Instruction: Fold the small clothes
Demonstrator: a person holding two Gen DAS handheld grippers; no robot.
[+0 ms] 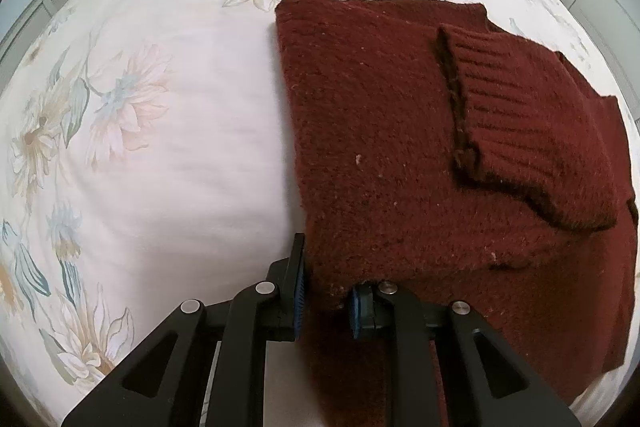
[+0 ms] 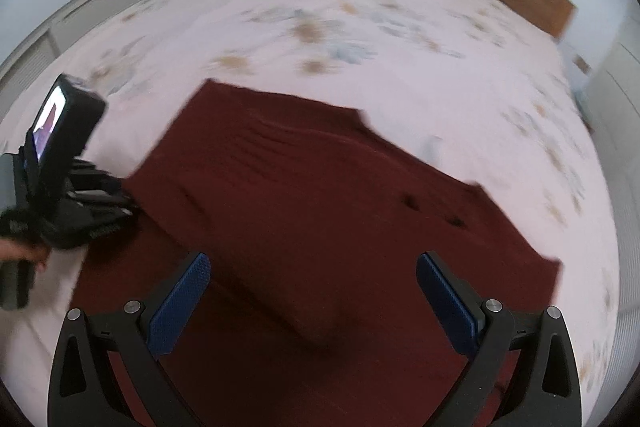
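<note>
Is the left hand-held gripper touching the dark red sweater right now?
Touching. In the left wrist view the left hand-held gripper has its blue pads closed on the near edge of the dark red sweater, with the knit bunched between them.

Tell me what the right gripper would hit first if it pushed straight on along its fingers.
Most likely the dark red sweater: the right gripper stands open above it, and knit fills the view ahead between the blue pads. The frame is blurred, so the gap is unclear.

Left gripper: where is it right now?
At the sweater's near left corner on the floral bedspread, the left gripper is shut on that edge; in the right wrist view it sits far left.
</note>
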